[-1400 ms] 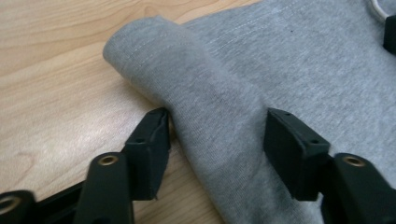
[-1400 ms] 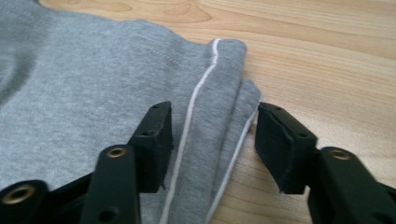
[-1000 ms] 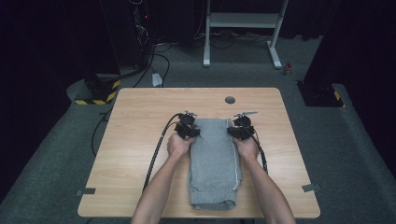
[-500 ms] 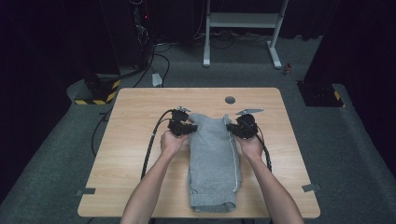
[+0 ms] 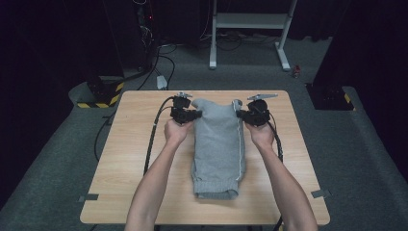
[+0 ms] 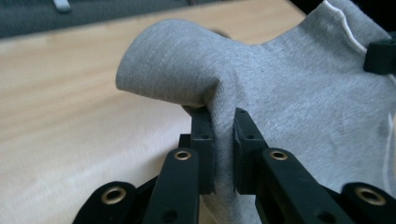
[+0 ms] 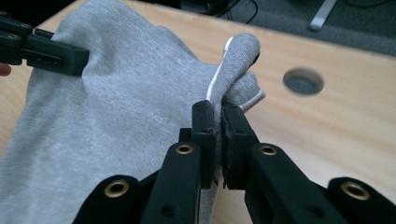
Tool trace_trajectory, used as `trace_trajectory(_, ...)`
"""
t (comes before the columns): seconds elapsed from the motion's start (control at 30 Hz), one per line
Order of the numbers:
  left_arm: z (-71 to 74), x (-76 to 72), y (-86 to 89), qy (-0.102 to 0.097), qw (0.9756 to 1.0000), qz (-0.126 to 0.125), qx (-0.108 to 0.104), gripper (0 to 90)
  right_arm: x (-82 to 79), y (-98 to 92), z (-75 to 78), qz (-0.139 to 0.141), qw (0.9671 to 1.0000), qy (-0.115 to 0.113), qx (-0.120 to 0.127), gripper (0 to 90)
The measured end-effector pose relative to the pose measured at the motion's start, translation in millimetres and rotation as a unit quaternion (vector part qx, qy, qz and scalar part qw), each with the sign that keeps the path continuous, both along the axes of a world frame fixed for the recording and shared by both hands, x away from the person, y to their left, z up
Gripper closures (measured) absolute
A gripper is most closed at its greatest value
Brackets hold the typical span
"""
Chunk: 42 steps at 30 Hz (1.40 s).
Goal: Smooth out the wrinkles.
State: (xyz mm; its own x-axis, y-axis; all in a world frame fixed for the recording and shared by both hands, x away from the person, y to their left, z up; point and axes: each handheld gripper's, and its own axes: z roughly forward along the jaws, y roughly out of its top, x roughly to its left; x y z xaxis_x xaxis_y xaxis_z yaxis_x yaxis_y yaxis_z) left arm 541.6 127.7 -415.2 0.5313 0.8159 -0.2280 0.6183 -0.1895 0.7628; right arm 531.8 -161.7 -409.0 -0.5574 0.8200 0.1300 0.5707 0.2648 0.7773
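Slippage is the risk: left claw (image 5: 192,115) and right claw (image 5: 244,115) each pinch a thin fold of the grey sweatpants (image 5: 217,144), twelve o'clock end raised off the tabletop (image 5: 130,159).

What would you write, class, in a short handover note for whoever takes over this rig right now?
Left claw: shut on the far left corner of the grey knitted fabric garment.
Right claw: shut on its far right corner, by the white trim.
Garment: folded lengthwise on the light wooden table, far end lifted, near end lying flat.
Done: both corners gripped.
Left: probably fold the far end toward the near end, then release.
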Motion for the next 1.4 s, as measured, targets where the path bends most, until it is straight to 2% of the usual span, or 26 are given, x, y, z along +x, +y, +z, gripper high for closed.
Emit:
trace_trajectory(0.07,11.0,-4.0,1.6,-0.014,0.9998,-0.004,-0.012,81.6,0.1,-1.4,10.7,-0.001,0.9999,-0.012,0.01,85.9)
trace_trajectory(0.1,13.5,-6.8,1.0,-0.017,0.9997,-0.008,-0.013,81.6,-1.9,-2.1,15.0,0.002,0.9997,-0.02,0.013,85.9)
trace_trajectory(0.13,16.5,-11.9,-0.6,-0.027,0.9995,-0.016,-0.003,81.6,-4.1,-2.0,16.8,0.004,0.9997,-0.023,0.012,85.9)
trace_trajectory(0.2,17.1,-17.2,-1.3,-0.031,0.9993,-0.022,-0.005,81.6,-11.2,-1.8,16.8,0.01,0.9995,-0.03,0.005,85.9)
trace_trajectory(0.3,14.7,-23.8,-0.7,-0.034,0.999,-0.026,-0.007,81.6,-18.2,-4.0,11.2,0.016,0.9993,-0.032,0.014,85.9)
trace_trajectory(0.6,6.9,-37.9,3.5,-0.026,0.999,-0.032,-0.015,81.6,-34.6,-5.6,2.1,0.032,0.9988,-0.031,0.022,85.8)
trace_trajectory(0.73,5.7,-44.0,5.1,-0.029,0.9988,-0.034,-0.02,81.6,-40.7,-5.8,2.1,0.037,0.9986,-0.028,0.024,85.8)
trace_trajectory(0.9,6.0,-50.9,7.2,-0.034,0.9983,-0.04,-0.027,81.6,-47.0,-6.5,2.6,0.045,0.9979,-0.037,0.027,85.8)
trace_trajectory(1.1,6.9,-58.4,8.1,-0.04,0.9978,-0.049,-0.02,81.6,-56.0,-10.1,2.0,0.05,0.9975,-0.04,0.03,85.8)
trace_trajectory(1.2,6.1,-64.3,9.4,-0.042,0.9975,-0.05,-0.025,81.5,-60.2,-11.3,-0.2,0.052,0.9973,-0.038,0.034,85.8)
trace_trajectory(1.33,2.5,-70.5,10.6,-0.036,0.9977,-0.051,-0.026,81.5,-65.4,-12.7,-2.3,0.057,0.9971,-0.038,0.033,85.8)
trace_trajectory(1.4,2.3,-74.3,9.8,-0.041,0.9976,-0.053,-0.018,81.5,-68.0,-13.1,-2.4,0.061,0.9968,-0.042,0.031,85.8)
